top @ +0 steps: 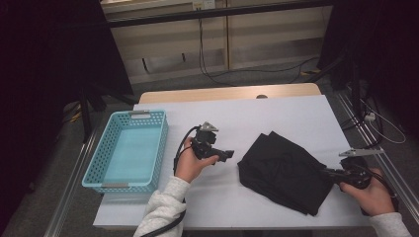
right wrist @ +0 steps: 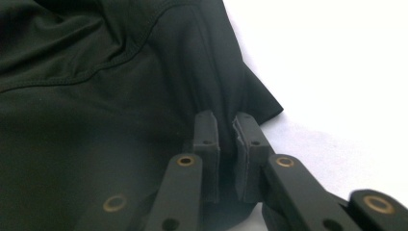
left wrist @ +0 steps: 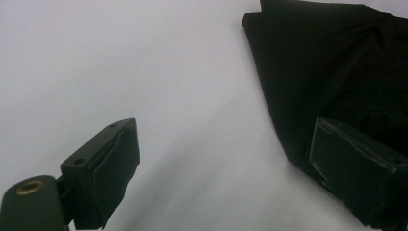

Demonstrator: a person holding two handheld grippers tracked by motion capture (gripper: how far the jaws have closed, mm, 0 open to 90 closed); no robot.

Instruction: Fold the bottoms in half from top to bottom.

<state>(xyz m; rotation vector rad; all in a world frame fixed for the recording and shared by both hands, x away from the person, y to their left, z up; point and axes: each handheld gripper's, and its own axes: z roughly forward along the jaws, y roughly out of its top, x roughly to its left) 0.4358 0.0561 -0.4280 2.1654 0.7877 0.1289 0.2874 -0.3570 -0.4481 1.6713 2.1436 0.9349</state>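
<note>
Cloth point(top: 284, 170), black and loosely folded, lies on the right half of the white tabletop point(top: 276, 116), its near corner close to the front edge. Just past its right edge sits the right tool point(top: 330, 174), held low in the person's right hand point(top: 373, 196) and pointing left into the fabric. In the right gripper view the two jaws stand nearly together, and a raised ridge of the cloth point(right wrist: 96, 120) is pinched between the pads at the fabric's edge, beside a small corner that sticks out onto the white surface; so this tool point(right wrist: 226, 126) is clenched on the cloth.

Over to the left, the left tool point(top: 228, 155) is held in the left hand point(top: 190, 165) above bare tabletop, between the cloth and a blue basket point(top: 99, 163), pointing right toward the fabric and apart from it. In the left gripper view its jaws stand wide, released, with nothing between them; the cloth point(left wrist: 327, 72) lies ahead at the upper right, behind the right-hand jaw, and white tabletop point(left wrist: 120, 62) lies under the rest. This tool point(left wrist: 219, 154) touches nothing.

The basket stands at the tabletop's left edge, well apart from the cloth.
</note>
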